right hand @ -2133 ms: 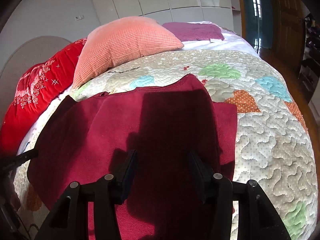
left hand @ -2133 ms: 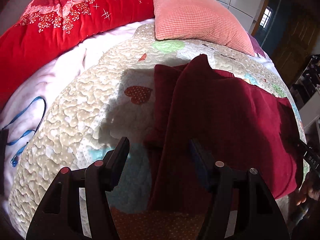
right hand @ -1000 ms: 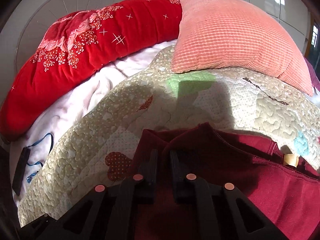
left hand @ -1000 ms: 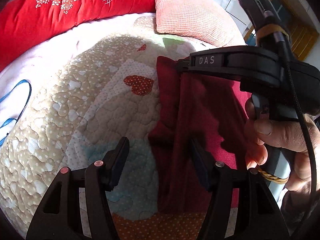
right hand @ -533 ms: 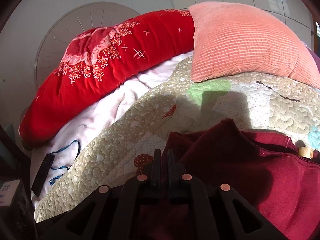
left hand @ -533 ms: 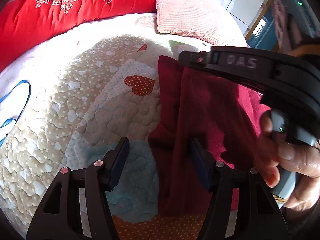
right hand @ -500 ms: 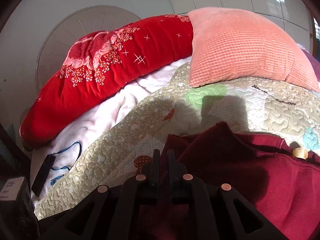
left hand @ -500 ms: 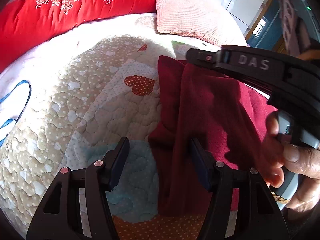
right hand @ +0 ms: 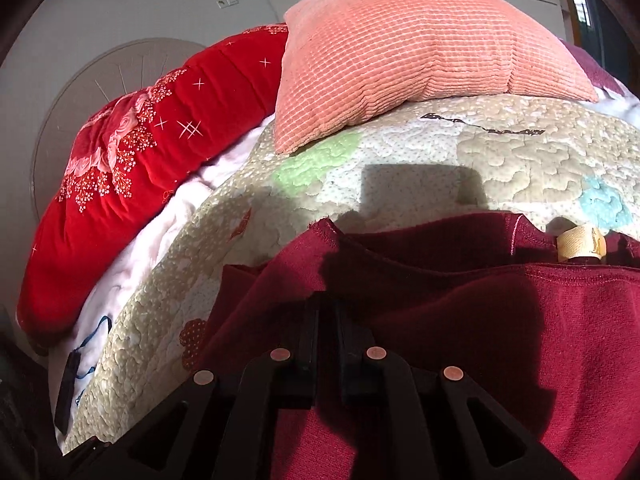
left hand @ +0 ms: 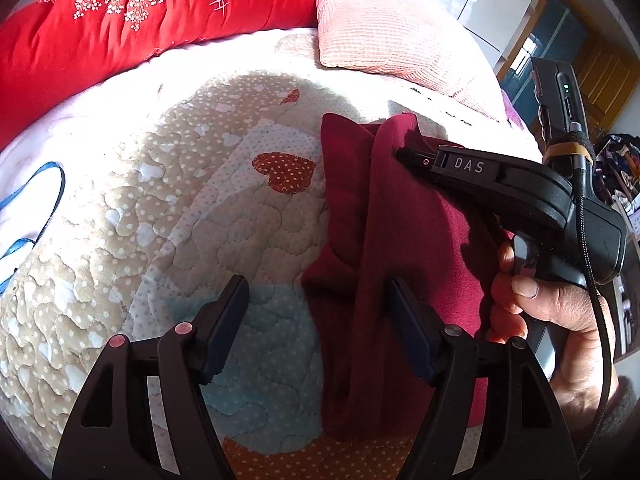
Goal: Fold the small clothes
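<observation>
- My right gripper [right hand: 327, 312], wide apart two seconds back, has since clamped narrow on the maroon garment [left hand: 404, 240] and now lifts its upper corner off the patchwork quilt [left hand: 168, 216].
- I judge that a fold has begun: the pinched corner can be carried across.
- My left gripper [left hand: 316, 308] stays wide, holding nothing, straddling the garment's left edge near its lower end.
- The garment lies on the quilt's right part; a neck label [right hand: 580, 244] shows at the collar.
- Bare quilt spreads leftward; the salmon pillow [right hand: 420, 44] and red floral bolster [left hand: 132, 20] bound the far side.
</observation>
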Motion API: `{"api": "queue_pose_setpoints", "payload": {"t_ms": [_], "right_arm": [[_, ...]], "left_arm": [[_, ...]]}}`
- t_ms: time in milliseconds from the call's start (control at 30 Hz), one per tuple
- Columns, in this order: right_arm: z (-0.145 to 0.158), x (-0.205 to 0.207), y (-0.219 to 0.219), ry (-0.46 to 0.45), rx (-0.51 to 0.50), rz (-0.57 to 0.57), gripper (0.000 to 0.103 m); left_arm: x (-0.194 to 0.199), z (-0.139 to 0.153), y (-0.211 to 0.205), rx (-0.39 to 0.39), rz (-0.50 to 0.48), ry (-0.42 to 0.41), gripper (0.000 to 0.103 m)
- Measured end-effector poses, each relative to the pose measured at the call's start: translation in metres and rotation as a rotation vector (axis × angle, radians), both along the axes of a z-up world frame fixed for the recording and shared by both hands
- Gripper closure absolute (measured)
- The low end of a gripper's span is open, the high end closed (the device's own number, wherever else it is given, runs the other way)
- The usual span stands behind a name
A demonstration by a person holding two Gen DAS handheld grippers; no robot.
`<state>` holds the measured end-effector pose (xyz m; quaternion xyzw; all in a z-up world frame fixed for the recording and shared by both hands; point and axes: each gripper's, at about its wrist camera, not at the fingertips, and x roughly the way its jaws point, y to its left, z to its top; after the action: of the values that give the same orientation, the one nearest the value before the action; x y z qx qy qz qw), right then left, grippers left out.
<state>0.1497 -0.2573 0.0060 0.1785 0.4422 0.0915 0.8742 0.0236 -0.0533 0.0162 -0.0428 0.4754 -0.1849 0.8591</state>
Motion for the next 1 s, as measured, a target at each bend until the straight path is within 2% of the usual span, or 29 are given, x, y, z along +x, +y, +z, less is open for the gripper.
{"api": "queue_pose_setpoints", "payload": {"t_ms": [167,233,300,333,500,567,733,767,833,900,1000], "right_arm": [[0.021,-0.036,-0.007,-0.020,-0.008,-0.004,0.093],[0.028,-0.062,-0.017,-0.035,-0.025,-0.014,0.085],[0.030,-0.087,-0.030,-0.044,-0.056,-0.042,0.068],[0.030,-0.098,-0.038,-0.044,-0.075,-0.058,0.067],[0.023,-0.138,-0.087,-0.016,-0.111,-0.163,0.067],[0.024,-0.155,-0.103,-0.034,-0.095,-0.165,0.067],[0.032,-0.199,-0.116,-0.068,-0.156,-0.166,0.066],[0.030,-0.206,-0.118,-0.068,-0.166,-0.182,0.061],[0.029,-0.220,-0.123,-0.093,-0.156,-0.208,0.060],[0.034,-0.234,-0.132,-0.124,-0.131,-0.270,0.060],[0.041,-0.246,-0.149,-0.130,-0.156,-0.391,0.060]], "left_arm": [[-0.002,0.000,0.000,0.004,0.002,0.001,0.031],[-0.002,0.000,0.001,0.001,0.003,0.003,0.031],[-0.002,0.001,0.002,-0.004,0.007,0.004,0.031],[-0.002,0.002,0.002,-0.005,0.008,0.002,0.031],[-0.005,0.003,0.001,0.006,0.011,-0.013,0.031],[-0.006,0.002,-0.001,0.016,0.011,-0.019,0.031],[-0.008,0.002,-0.003,0.024,0.016,-0.031,0.031],[-0.008,0.002,-0.003,0.022,0.018,-0.030,0.031],[-0.008,0.001,-0.003,0.017,0.019,-0.029,0.031],[-0.008,0.001,-0.002,0.016,0.022,-0.032,0.031],[-0.010,0.000,-0.004,0.022,0.027,-0.039,0.028]]}}
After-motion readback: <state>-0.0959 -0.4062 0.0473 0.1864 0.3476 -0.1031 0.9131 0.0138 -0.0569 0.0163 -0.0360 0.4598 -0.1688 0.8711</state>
